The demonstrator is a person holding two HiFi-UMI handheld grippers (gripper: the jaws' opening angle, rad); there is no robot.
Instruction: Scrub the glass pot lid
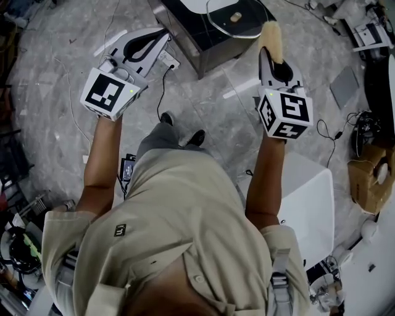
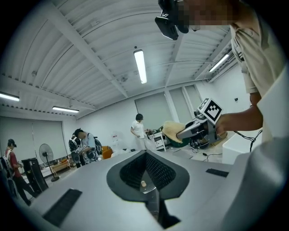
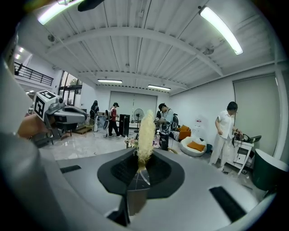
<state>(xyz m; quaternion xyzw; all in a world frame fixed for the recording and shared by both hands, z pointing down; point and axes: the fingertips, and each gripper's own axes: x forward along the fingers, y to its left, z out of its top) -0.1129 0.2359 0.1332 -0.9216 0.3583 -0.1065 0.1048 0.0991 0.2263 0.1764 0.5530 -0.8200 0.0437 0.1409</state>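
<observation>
Glass pot lid [image 1: 229, 26] lies flat, knob up, on the dark tabletop [image 1: 185, 18], touched by neither gripper. Right gripper [image 1: 270, 54], held up just right of the lid in the head view, has its jaws pinching the base of a pale yellow scrubber [image 1: 271, 37] that stands straight out past the jaw tips. Left gripper [image 1: 162, 38], held up well to the left of the lid, has its jaws pressed together with nothing between them.

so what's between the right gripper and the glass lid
Only the yellow scrubber held in the right gripper; in the head view its tip points at the lid, nothing else between.
</observation>
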